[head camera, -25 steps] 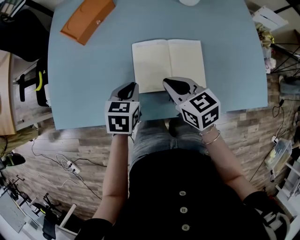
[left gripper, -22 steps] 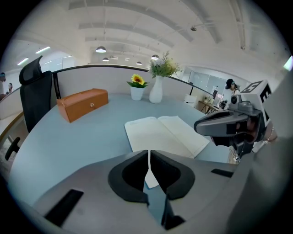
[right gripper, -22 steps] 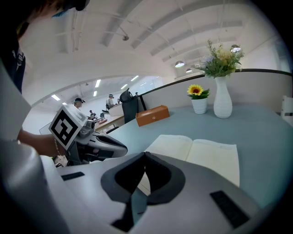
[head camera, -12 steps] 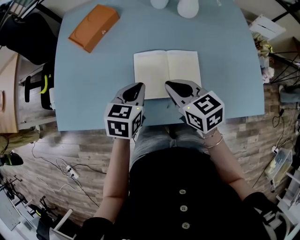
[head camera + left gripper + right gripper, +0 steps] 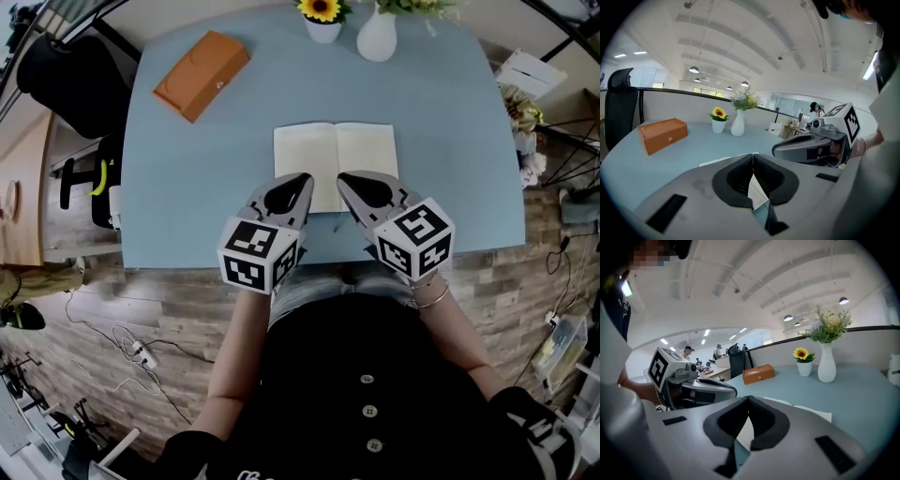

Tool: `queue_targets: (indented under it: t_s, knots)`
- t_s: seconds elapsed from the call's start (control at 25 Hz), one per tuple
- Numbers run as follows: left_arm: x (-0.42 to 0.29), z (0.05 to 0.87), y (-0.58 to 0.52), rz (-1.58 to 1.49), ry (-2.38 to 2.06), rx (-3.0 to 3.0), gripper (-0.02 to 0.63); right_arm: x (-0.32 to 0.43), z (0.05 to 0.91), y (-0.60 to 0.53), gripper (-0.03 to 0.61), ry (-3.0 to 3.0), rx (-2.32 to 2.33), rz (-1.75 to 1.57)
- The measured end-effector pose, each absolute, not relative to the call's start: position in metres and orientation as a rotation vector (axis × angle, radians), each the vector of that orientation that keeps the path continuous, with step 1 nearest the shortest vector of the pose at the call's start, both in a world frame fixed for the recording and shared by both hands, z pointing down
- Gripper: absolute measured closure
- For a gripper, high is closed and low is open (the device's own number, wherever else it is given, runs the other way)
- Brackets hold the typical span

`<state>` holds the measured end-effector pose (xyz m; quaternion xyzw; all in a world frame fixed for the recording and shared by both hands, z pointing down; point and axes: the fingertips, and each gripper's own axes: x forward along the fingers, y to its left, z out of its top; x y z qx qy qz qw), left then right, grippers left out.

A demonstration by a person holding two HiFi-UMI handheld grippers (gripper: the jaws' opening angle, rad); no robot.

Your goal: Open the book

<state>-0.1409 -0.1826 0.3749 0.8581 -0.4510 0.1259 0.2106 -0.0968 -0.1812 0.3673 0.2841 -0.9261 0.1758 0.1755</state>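
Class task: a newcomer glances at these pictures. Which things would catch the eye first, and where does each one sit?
The open cream-paged book lies flat at the middle of the pale blue table. At its near edge hover the left gripper and the right gripper, grey with black-and-white marker cubes, jaws together. A flat orange box sits at the far left corner, and a white vase stands at the far edge.

Pale blue tabletop (image 5: 187, 178); cream-paged open book (image 5: 336, 155); orange rectangular box (image 5: 202, 75); white ceramic vase (image 5: 377, 39); yellow sunflower (image 5: 322, 8); grey left gripper (image 5: 300, 179) and grey right gripper (image 5: 344, 178), black-and-white square-marker cubes.
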Motion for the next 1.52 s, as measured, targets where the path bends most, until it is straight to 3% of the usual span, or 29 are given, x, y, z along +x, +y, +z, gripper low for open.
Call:
queue_targets:
  t_s: [1.52]
  knots:
    - [-0.094,0.373,-0.174,0.354,-1.136,2.479,0.603,-0.069,0.350,-0.171,0.575,-2.679,0.857,0.458]
